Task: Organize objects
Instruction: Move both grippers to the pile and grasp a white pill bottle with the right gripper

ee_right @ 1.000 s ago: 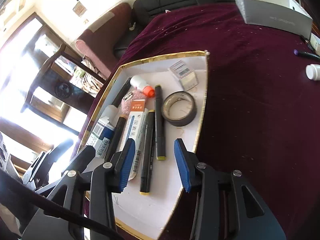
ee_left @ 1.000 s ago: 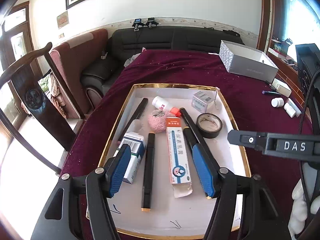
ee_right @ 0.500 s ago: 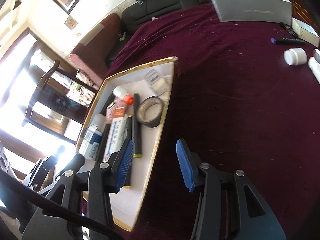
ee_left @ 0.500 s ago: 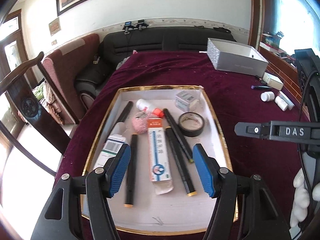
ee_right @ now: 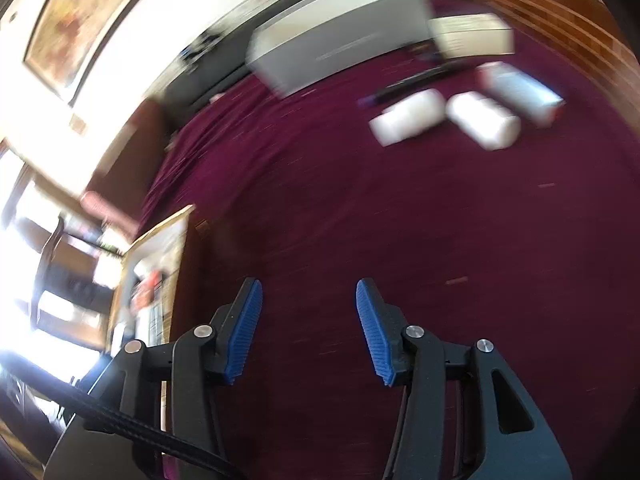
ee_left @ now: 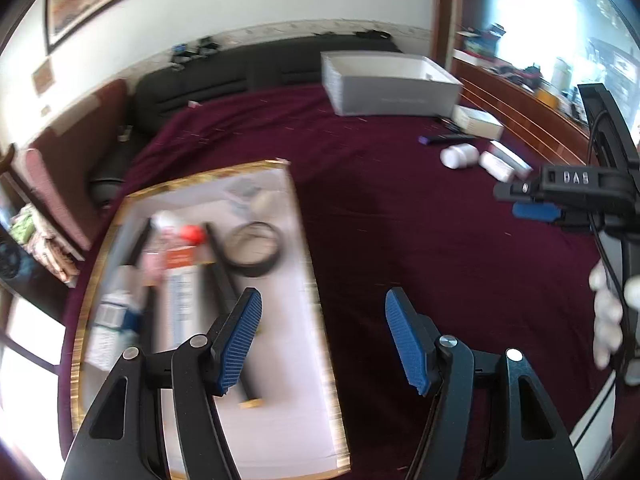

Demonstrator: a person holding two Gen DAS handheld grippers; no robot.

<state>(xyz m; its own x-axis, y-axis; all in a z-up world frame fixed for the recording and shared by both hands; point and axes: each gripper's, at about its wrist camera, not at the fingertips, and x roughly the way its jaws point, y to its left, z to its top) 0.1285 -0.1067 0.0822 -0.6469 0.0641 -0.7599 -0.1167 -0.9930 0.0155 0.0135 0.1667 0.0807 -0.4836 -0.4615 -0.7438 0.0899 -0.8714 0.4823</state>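
The gold-rimmed tray [ee_left: 298, 216] at left already gathers markers and tape, while both the left gripper [ee_left: 322, 338] and right gripper [ee_right: 309, 330] hang spread and empty, seemingly aimed at the white bottles [ee_right: 408, 122] loose on the cloth at right.

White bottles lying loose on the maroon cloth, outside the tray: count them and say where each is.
2. One white bottle lies near the purple-capped pen; the second bottle lies just right of it, beside a small white box. Blur could hide others.

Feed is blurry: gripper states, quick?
Left gripper: open, holding nothing.
Right gripper: open, holding nothing, over the maroon velvet tablecloth.
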